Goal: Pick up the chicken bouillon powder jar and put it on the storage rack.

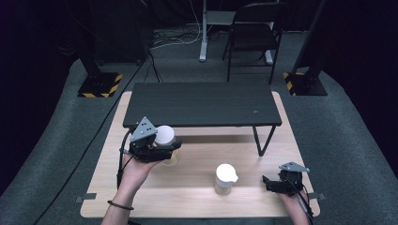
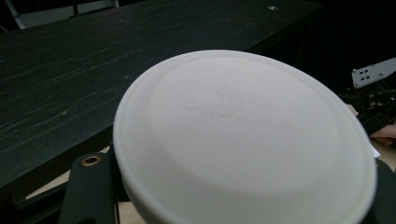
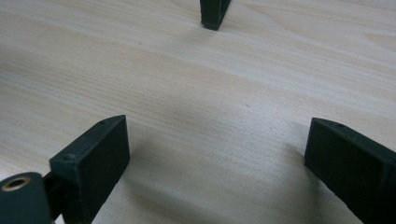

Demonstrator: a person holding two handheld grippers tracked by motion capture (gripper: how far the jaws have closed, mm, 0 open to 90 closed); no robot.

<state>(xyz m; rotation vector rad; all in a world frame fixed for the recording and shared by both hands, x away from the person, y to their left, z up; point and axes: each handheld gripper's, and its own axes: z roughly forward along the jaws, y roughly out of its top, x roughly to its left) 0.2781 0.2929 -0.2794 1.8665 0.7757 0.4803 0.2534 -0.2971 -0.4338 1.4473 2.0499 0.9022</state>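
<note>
The left gripper (image 1: 164, 146) holds a white-lidded jar (image 1: 165, 135) above the bench (image 1: 197, 197). The right gripper (image 1: 268, 182) rests near right, jaws wide and empty. A second jar (image 1: 225, 179) stands between them.

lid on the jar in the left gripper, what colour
White lid, clearest in the left gripper view.
</note>
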